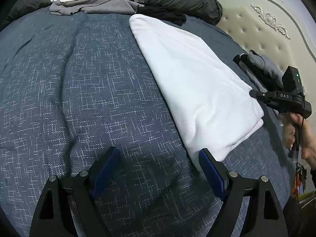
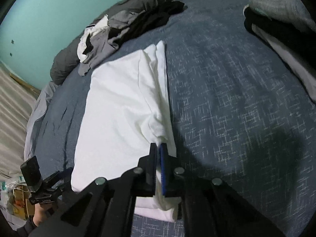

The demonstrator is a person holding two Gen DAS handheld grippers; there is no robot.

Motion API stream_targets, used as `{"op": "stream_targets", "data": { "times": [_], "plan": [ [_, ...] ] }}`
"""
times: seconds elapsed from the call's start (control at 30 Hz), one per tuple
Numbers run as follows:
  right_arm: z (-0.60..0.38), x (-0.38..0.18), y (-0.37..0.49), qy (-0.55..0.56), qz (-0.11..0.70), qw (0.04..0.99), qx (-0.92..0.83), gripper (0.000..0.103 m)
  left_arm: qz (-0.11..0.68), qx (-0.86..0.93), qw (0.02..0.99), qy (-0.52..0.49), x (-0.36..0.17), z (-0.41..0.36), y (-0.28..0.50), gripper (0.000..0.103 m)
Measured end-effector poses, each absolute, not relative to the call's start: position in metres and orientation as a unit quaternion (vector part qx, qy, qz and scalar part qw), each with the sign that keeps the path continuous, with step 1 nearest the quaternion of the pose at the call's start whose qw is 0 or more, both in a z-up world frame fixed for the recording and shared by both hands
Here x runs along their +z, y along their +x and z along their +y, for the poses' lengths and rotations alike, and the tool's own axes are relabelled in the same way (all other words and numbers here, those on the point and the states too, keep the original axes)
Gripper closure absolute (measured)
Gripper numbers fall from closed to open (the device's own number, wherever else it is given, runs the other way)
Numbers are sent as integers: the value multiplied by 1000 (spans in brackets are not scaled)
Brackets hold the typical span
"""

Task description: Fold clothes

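White garment (image 2: 122, 106) lies folded on the blue bedspread (image 1: 79, 88). Right gripper (image 2: 159, 148) jaws pressed together, pinching its edge; cloth past the pads hidden. Left gripper (image 1: 158, 158) jaws spread, empty, just beside garment's corner. Unfolded pile (image 1: 92, 2) far off, partly cut off.

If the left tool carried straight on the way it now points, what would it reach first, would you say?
Most likely the blue patterned bedspread: the left tool stands open, angled down at bare cover. The folded white garment lies just beside its right finger, so it might brush that edge.
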State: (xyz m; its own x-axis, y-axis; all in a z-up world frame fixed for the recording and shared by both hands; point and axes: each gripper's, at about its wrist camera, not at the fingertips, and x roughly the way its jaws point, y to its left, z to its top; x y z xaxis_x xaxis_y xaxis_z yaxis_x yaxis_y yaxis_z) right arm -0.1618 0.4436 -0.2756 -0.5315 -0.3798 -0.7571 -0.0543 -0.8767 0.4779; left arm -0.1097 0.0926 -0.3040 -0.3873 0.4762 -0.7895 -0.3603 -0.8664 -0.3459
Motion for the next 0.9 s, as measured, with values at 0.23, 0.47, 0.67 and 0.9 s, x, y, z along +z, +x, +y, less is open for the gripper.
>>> {"op": "stream_targets", "data": {
  "times": [0.23, 0.47, 0.67, 0.9],
  "plan": [
    [447, -277, -165, 491, -250, 107, -828, 97, -59, 830, 253, -493, -305, 88, -110, 17],
    [446, -274, -176, 488, -253, 93, -830, 86, -60, 830, 253, -494, -305, 90, -110, 17],
    [443, -272, -175, 484, -216, 62, -846, 99, -60, 830, 253, -493, -304, 91, -109, 17],
    [452, -277, -176, 493, -184, 27, -850, 99, -59, 830, 252, -494, -304, 92, -108, 17]
  ]
}}
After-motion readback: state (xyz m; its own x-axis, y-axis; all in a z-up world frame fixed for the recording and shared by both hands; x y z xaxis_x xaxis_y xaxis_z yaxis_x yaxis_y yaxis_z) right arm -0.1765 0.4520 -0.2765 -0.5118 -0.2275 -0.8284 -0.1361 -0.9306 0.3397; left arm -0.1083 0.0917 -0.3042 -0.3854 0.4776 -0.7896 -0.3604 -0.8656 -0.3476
